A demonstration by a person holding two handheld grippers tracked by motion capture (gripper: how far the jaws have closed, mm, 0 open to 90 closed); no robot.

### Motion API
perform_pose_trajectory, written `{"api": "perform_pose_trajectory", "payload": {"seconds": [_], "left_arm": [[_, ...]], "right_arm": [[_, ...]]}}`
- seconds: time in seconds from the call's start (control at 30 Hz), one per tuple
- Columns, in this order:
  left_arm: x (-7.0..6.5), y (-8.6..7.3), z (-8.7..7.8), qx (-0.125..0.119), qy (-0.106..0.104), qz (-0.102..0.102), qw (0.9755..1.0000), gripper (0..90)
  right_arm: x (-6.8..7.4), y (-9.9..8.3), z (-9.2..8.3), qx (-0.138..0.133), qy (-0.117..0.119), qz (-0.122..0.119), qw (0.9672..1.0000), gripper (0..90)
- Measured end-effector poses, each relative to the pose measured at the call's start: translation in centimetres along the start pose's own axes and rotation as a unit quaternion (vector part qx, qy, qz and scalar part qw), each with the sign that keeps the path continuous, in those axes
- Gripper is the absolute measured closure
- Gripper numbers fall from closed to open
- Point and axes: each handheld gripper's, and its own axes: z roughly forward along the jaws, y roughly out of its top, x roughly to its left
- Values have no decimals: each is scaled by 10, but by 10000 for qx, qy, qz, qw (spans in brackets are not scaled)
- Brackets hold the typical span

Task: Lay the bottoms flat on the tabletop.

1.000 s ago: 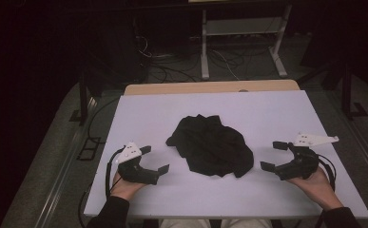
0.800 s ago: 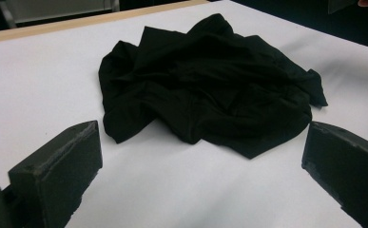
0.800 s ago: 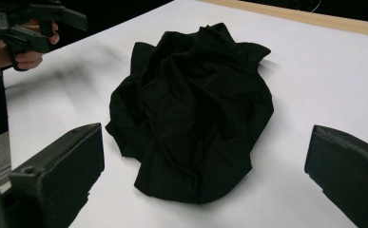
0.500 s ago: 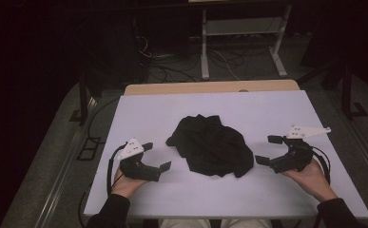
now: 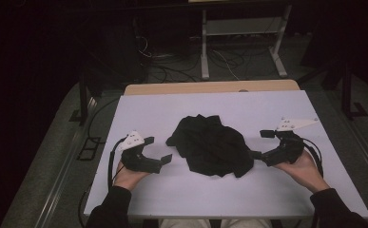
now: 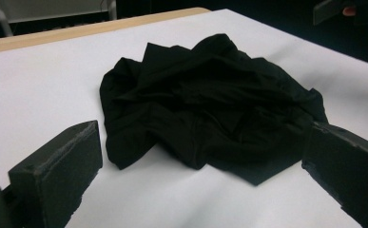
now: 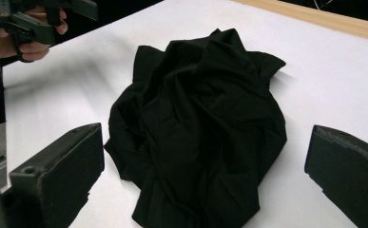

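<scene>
So there's a crumpled black cloth (image 5: 210, 145) sitting in a heap around the middle of the white counter (image 5: 248, 190), bunched up with lots of folds, none of it lying flat.

The left gripper (image 5: 157, 149) is hovering just to the left of the heap, held in the person's left hand (image 5: 130, 175). Its 2 fingers (image 6: 58, 175) are standing wide open, with nothing between them. In the left gripper view the cloth is lying ahead of the open fingers, and its near edge is sitting about level with the tips, so I can't tell if the right-hand one is actually touching fabric or just overlapping it from that angle.

The right gripper (image 5: 261, 143) is sitting at the right edge of the heap, in the person's right hand (image 5: 301, 167). Its fingers (image 7: 60, 173) are spread wide too and aren't pinching anything. From the high view the lower fingertip is right up against the cloth's right-hand edge, looking like it's touching or very nearly so. In the right gripper view the cloth is sitting right in the gap between the 2 fingers, with the bottom of the heap running down past the tips.

Both grippers are pointing inward at the cloth from opposite sides.
</scene>
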Motion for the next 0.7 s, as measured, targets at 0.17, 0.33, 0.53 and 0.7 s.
{"api": "perform_pose_trajectory", "payload": {"seconds": [0.17, 0.33, 0.53, 0.7], "left_arm": [[4, 4, 6, 27, 17, -43, 10000, 0], [5, 11, 12, 33, 2, -13, 10000, 0], [8, 18, 18, 30, 49, -2, 10000, 0], [10, 23, 23, 48, 89, -17, 9999, 0]], "right_arm": [[1, 7, 7, 52, 33, -35, 10000, 0], [1, 12, 14, 63, 40, -35, 10000, 0], [-1, 18, 25, 67, 76, -22, 9999, 0], [0, 22, 37, 131, 132, -30, 9998, 0]]}}
